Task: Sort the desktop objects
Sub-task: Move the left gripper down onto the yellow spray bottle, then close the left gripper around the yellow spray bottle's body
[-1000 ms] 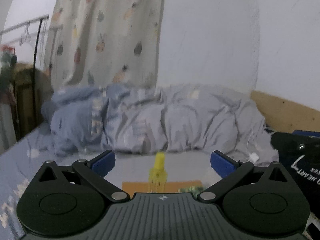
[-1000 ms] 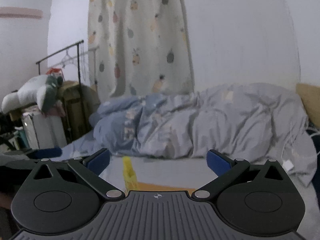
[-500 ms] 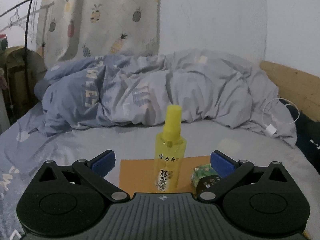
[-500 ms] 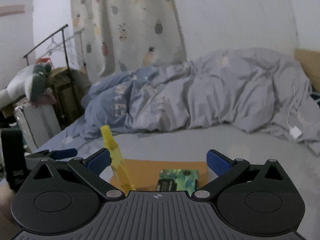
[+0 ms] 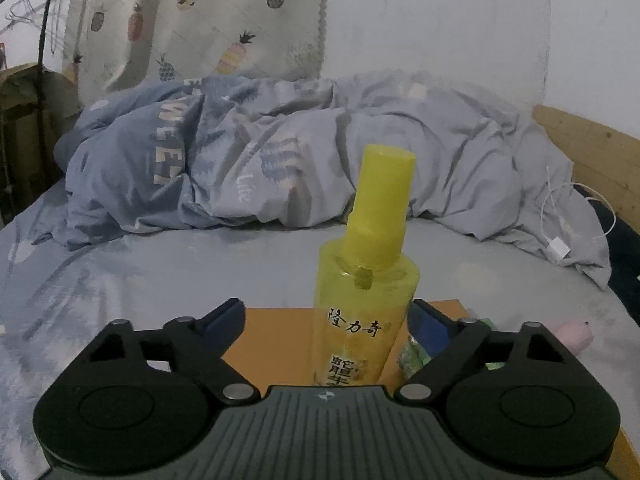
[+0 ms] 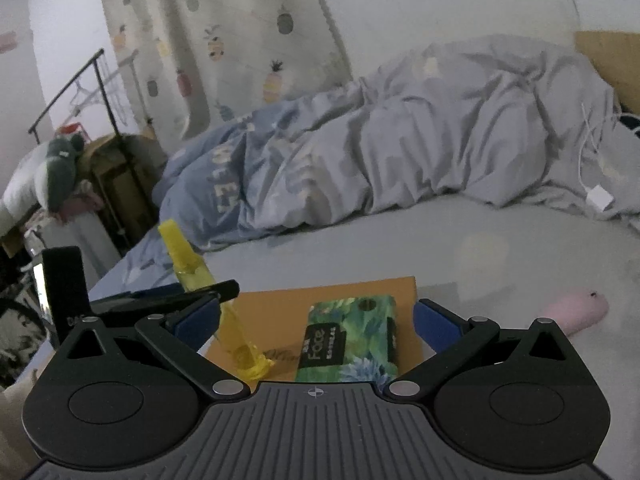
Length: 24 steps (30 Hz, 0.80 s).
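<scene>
Left gripper (image 5: 326, 318) jaws spread wide around upright yellow spray bottle (image 5: 366, 280) (no contact visible) on orange board (image 6: 320, 300). Right gripper (image 6: 316, 316) gapes over green packet (image 6: 348, 336) lying flat there.

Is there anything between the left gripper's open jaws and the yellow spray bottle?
Nothing visible. The yellow spray bottle stands upright on the orange board, directly ahead of the left gripper between its open jaws. The green packet lies off to its right.
</scene>
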Motion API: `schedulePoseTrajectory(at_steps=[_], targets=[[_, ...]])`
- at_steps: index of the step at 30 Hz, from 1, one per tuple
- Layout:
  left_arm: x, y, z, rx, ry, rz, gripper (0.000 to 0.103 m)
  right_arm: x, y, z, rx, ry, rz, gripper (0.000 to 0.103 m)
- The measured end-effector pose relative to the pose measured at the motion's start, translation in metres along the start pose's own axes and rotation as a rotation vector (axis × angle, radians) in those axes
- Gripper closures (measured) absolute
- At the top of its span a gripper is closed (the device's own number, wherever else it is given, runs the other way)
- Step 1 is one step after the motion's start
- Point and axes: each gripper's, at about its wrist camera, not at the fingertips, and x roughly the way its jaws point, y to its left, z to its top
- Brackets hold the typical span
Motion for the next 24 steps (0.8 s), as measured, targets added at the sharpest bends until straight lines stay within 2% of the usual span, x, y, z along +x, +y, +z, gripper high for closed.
schedulePoseTrajectory(at_steps=[1, 7, 9, 10, 15, 24], targets=[[0.001, 0.000, 0.000, 0.000, 0.005, -0.002, 0.016, 0.001, -0.001, -0.001, 0.005, 0.003, 0.003, 0.000], [0.006, -0.001, -0.001, 0.002, 0.017, -0.011, 0.038, 0.002, -0.003, -0.003, 0.021, 0.016, 0.014, 0.000], [0.005, -0.003, 0.000, 0.010, 0.013, -0.012, 0.058, 0.000, -0.003, -0.004, 0.020, 0.017, 0.014, 0.000], [0.005, -0.004, 0.000, 0.013, 0.010, -0.013, 0.060, -0.001, -0.003, -0.004, 0.021, 0.018, 0.014, 0.000], [0.001, -0.004, 0.000, 0.022, 0.002, -0.023, 0.061, -0.009, -0.004, -0.004, 0.020, 0.015, 0.006, 0.000], [-0.036, -0.009, 0.012, 0.019, -0.081, -0.051, 0.061, -0.029, 0.002, -0.007, 0.002, 0.001, -0.003, 0.000]])
